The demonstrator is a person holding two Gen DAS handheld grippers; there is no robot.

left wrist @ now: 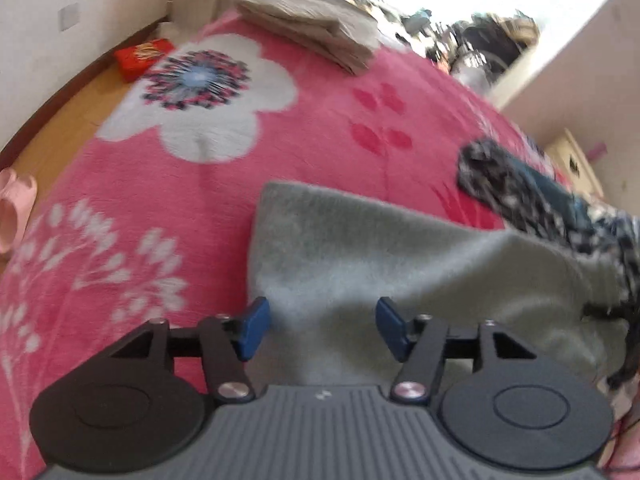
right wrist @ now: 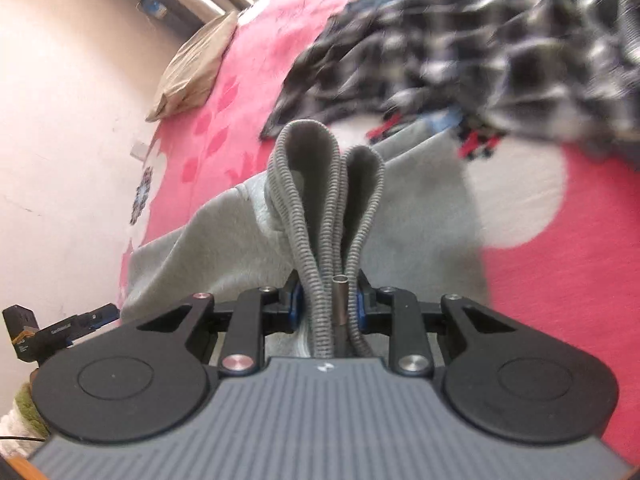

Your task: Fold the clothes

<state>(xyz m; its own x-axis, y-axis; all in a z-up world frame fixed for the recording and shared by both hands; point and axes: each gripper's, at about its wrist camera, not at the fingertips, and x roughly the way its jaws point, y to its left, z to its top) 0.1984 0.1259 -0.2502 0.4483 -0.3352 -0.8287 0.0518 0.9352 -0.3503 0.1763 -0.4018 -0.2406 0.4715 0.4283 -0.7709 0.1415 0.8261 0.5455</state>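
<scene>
right hand-held gripper (right wrist: 328, 304) clamps the ribbed hem (right wrist: 320, 208) of the grey sweatshirt (left wrist: 400, 256) on the bed (left wrist: 320, 120); left hand-held gripper (left wrist: 322, 328) hovers wide and empty, so one-sided pulling may skew the fold.

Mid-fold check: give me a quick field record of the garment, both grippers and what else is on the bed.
surface: pink flowered blanket
garment: grey sweatshirt, partly folded, lying flat
left gripper: open over the sweatshirt's edge, holding nothing
right gripper: shut on the ribbed hem, bunched in loops
nearby: checked garment beyond the sweatshirt
far end: folded beige bedding
</scene>
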